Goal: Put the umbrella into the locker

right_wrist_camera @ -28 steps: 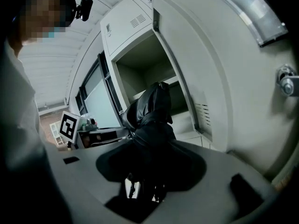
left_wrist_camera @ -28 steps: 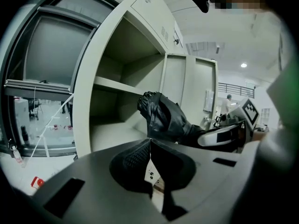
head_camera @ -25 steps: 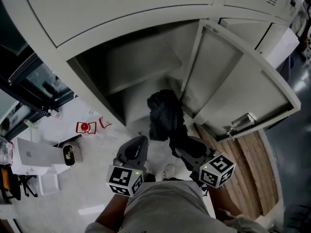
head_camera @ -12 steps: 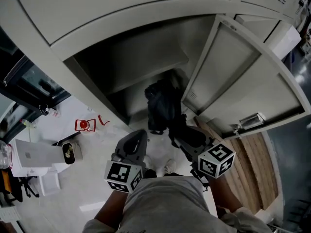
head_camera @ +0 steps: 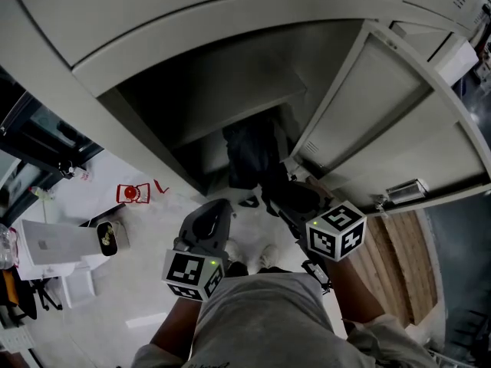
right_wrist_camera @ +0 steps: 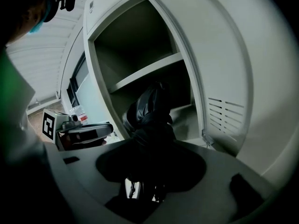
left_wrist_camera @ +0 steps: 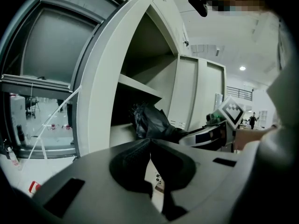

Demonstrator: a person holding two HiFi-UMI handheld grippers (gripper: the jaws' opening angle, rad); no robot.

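Black folded umbrella [head_camera: 249, 152]: clamped between right gripper [head_camera: 270, 194] jaws, far end inside open locker [head_camera: 230, 44], lower compartment, under the shelf [right_wrist_camera: 145, 73]. Left gripper [left_wrist_camera: 150, 143]: jaws closed together, empty, outside the locker beside the right

I'm counting one umbrella [head_camera: 249, 153], one shelf [head_camera: 239, 118] inside one locker [head_camera: 230, 44], two grippers before it (left gripper [head_camera: 217, 208], right gripper [head_camera: 270, 190]).
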